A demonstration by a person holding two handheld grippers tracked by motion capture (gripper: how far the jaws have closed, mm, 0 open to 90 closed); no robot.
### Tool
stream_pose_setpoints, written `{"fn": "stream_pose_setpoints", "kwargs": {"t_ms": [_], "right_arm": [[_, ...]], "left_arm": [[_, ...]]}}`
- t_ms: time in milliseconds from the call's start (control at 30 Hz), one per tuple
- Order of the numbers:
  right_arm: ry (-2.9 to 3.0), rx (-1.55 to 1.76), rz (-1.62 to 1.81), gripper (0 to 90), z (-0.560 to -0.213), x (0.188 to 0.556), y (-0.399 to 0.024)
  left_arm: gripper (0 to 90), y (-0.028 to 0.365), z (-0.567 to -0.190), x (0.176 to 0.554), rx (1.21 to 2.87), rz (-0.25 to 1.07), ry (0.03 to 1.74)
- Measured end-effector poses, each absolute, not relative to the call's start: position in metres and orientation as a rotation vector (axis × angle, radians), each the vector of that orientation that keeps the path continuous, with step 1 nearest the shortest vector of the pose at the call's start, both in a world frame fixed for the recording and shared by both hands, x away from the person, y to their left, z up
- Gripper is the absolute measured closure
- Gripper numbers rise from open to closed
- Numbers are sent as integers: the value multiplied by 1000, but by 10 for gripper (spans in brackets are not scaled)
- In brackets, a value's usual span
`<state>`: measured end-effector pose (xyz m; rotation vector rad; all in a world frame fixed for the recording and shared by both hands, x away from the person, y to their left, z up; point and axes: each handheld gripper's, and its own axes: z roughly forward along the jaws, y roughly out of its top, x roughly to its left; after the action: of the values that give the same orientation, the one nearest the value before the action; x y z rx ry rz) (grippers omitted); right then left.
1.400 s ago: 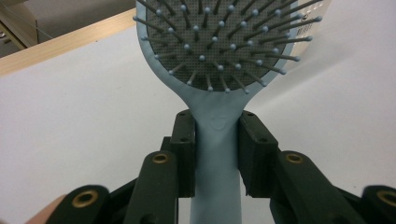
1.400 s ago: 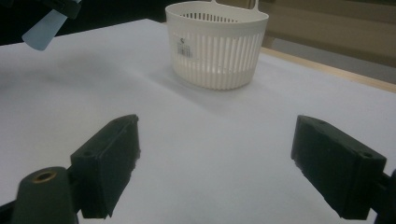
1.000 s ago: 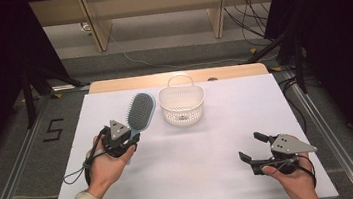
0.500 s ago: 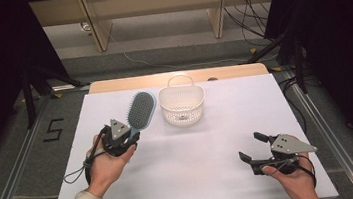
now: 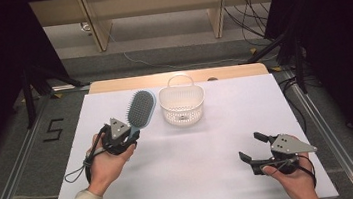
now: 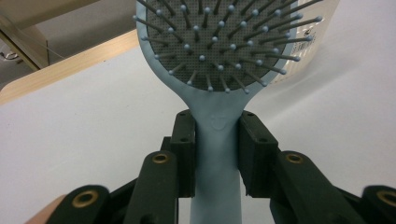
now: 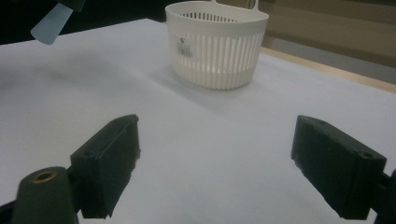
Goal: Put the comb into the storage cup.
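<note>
Left gripper (image 6: 217, 154) clamps hairbrush (image 5: 140, 109) at its neck; right gripper (image 7: 215, 163) gapes empty. Keep brush level, clear the basket (image 5: 182, 106) rim, then release.

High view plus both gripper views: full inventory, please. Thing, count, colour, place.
Pale blue plastic paddle hairbrush: 1, blue with grey bristle pad, held above the table's left half, handle clamped in the left gripper.
White slotted plastic basket: 1, white, far centre of the table, upright, with a loop handle.
White table top: 1, white, with a wooden strip along the far edge.
Left gripper: 1, black, shut on the brush handle, in the left hand.
Right gripper: 1, black, open, nothing between its jaws, near right, in the right hand.
</note>
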<state>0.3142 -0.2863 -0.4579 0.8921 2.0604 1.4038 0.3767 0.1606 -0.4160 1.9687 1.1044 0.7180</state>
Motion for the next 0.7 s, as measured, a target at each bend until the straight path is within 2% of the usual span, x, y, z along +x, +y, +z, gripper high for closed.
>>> {"fn": "stream_pose_setpoints", "kwargs": {"t_ms": [700], "right_arm": [[2063,893,1401,161,-458,314,-286]], "left_arm": [[701,161,-413,380,1905,716,1109]]}}
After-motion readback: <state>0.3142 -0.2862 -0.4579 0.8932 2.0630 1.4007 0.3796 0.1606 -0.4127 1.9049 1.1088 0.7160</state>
